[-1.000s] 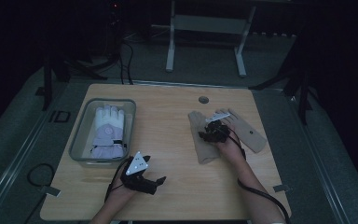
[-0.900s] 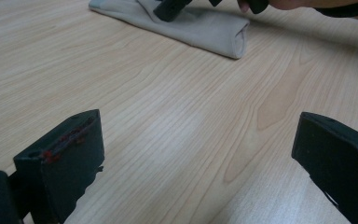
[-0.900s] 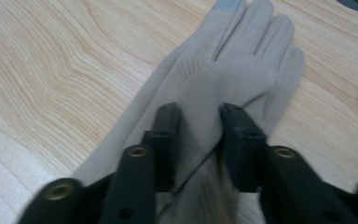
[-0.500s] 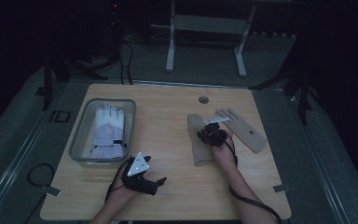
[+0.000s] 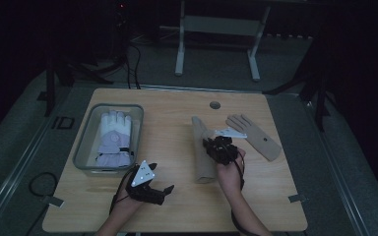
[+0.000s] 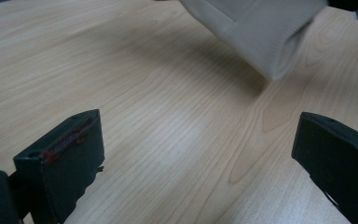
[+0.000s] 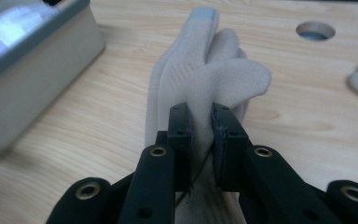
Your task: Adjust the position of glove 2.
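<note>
A beige glove point(image 5: 202, 164) lies in the middle of the wooden table point(image 5: 177, 118), fingers pointing away. My right gripper point(image 5: 217, 146) is shut on a fold of it near its middle. In the right gripper view the jaws point(image 7: 201, 121) have just been closing and now pinch the fabric of the glove point(image 7: 200, 70), which bunches up above them. A second beige glove point(image 5: 256, 135) lies flat to the right. My left gripper point(image 5: 165, 191) rests near the front edge, open, with bare wood between its jaws point(image 6: 200, 140); the held glove's cuff point(image 6: 261, 32) hangs ahead.
A grey tray point(image 5: 84, 142) at the left holds a white and lavender glove point(image 5: 113, 137); its wall point(image 7: 37, 70) shows close by in the right gripper view. A round hole point(image 5: 215, 104) sits in the table's far part.
My right gripper has closed on the left beige glove and drawn back toward the person, lifting a fold and shifting the glove. The left gripper has stayed where it was.
</note>
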